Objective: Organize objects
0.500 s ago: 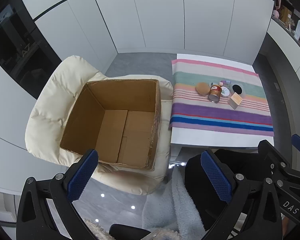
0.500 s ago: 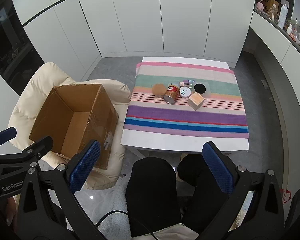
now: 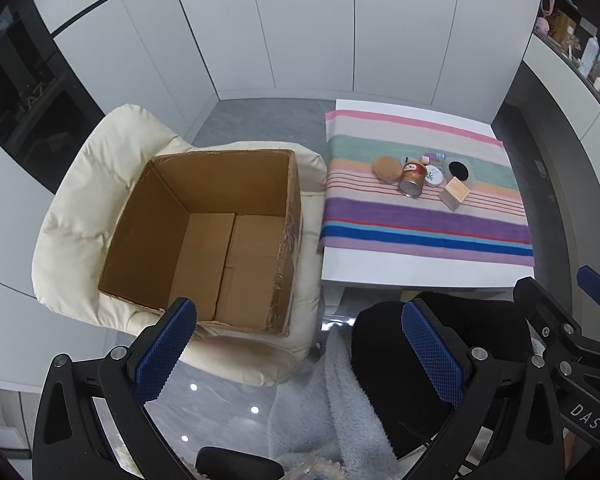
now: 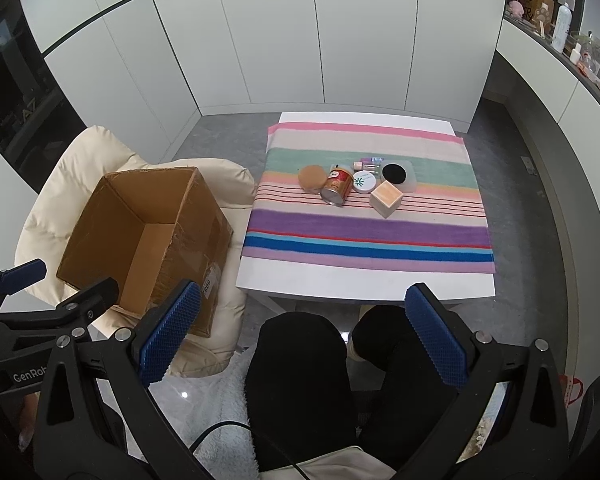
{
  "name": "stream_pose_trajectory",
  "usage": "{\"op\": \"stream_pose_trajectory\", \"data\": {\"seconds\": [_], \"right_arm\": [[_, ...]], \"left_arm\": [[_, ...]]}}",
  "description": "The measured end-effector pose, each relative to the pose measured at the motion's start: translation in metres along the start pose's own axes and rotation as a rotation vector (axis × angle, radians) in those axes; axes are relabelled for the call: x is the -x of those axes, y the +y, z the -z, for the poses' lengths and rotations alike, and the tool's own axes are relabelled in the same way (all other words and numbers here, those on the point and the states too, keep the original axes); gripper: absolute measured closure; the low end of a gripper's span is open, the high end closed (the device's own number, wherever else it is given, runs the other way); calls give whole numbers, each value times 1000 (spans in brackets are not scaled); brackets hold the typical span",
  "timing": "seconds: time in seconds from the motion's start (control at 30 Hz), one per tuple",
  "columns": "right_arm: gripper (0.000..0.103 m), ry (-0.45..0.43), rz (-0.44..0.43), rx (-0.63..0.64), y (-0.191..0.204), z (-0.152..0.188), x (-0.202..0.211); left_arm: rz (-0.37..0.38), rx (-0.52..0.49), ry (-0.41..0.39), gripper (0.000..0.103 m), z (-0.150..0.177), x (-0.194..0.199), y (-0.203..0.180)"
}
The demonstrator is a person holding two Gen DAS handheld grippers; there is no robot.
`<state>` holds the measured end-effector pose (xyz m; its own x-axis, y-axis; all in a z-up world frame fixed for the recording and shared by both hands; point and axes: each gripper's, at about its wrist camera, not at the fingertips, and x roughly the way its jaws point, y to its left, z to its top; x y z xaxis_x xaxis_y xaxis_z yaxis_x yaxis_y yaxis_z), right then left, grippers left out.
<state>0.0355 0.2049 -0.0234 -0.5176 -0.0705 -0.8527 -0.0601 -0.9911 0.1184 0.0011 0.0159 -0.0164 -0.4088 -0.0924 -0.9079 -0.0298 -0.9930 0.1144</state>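
The objects sit in a tight cluster near the middle of the striped cloth [image 4: 364, 228] on the white table [image 4: 340, 280]: a tan round puff [image 4: 312, 177], a red-and-gold can [image 4: 336, 189] on its side, a round white tin [image 4: 365, 182], a pale wooden cube [image 4: 386, 199] and a black disc [image 4: 394, 172]. Left of the table, an open cardboard box [image 3: 216, 236] rests on a cream cushioned chair [image 3: 80, 208]. The left gripper [image 3: 300, 356] and right gripper [image 4: 304, 336] both hang spread wide, gripping nothing, above the person's dark-clad knees [image 4: 300, 360].
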Motion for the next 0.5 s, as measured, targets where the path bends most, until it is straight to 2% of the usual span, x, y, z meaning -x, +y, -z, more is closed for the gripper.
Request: {"op": "stream_pose_trajectory", "data": {"seconds": [0.5], "right_arm": [[0,22,-30,-1,-3,4,-8]], "left_arm": [[-39,-12,6,0,1,-1,-3]]}}
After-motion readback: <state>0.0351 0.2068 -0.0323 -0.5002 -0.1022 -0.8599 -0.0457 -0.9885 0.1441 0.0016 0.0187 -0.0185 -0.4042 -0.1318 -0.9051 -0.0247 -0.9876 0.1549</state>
